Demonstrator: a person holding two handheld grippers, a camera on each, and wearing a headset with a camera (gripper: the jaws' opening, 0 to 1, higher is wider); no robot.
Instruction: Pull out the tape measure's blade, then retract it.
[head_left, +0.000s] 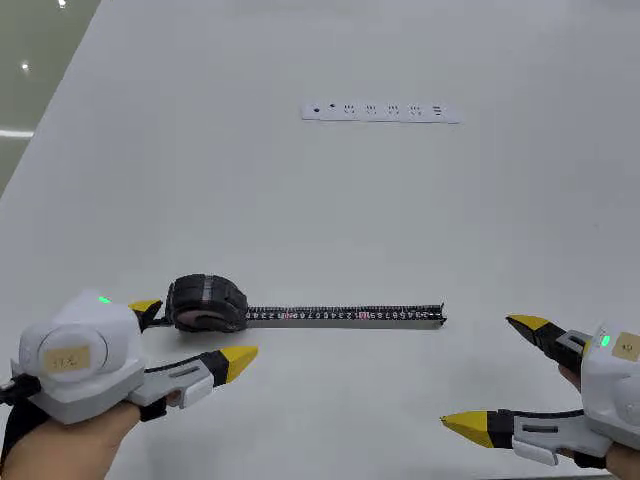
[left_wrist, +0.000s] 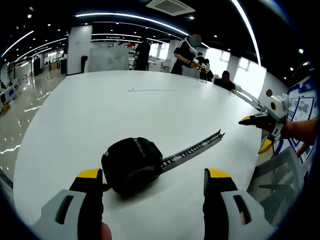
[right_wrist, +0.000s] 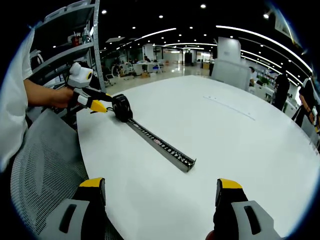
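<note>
A black tape measure (head_left: 205, 303) lies on the white table (head_left: 300, 200), its blade (head_left: 345, 316) pulled out to the right and flat on the surface, ending in a hook (head_left: 440, 316). My left gripper (head_left: 192, 332) is open, its jaws on either side of the case (left_wrist: 132, 165) without closing on it. My right gripper (head_left: 496, 374) is open near the table's front edge, right of and a short way off the blade's end (right_wrist: 187, 164). The right gripper view has the blade (right_wrist: 160, 145) running away to the case (right_wrist: 121, 107) and the left gripper (right_wrist: 92, 102).
A white power strip (head_left: 380, 111) lies flat at the back of the table. A grey mesh chair (right_wrist: 45, 165) stands close to the table's near edge. Several people (left_wrist: 192, 55) stand beyond the far end.
</note>
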